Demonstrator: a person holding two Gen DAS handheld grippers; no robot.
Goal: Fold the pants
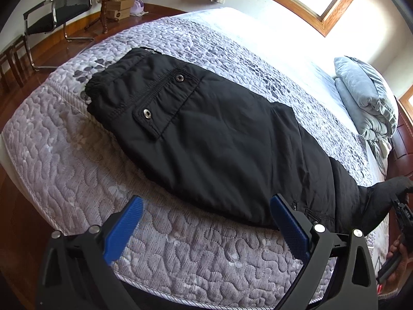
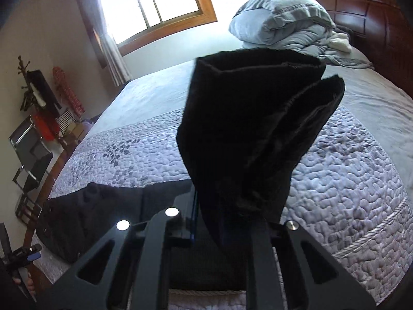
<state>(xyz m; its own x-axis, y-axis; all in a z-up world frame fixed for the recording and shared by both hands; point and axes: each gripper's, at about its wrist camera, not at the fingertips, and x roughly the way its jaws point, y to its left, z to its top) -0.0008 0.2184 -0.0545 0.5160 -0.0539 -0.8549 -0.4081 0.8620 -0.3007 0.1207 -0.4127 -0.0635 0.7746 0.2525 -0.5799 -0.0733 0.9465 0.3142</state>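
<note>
Black pants (image 1: pixel 206 134) lie across the quilted bed, waistband and snap pockets at the left, legs running right. My left gripper (image 1: pixel 206 222) is open and empty, hovering just in front of the pants' near edge. My right gripper (image 2: pixel 222 222) is shut on the pants' leg ends (image 2: pixel 253 129), which stand up bunched in front of the camera and hide its fingertips. The right gripper also shows at the far right of the left wrist view (image 1: pixel 402 211), holding the lifted leg ends above the bed edge. The rest of the pants (image 2: pixel 103 211) lie to the left in the right wrist view.
The bed (image 1: pixel 64 170) has a grey quilted cover. A folded blue-grey duvet (image 2: pixel 284 23) sits near the wooden headboard (image 2: pixel 374 33). A black chair (image 1: pixel 59 13), boxes and a coat stand are on the wood floor beyond the bed's far corner.
</note>
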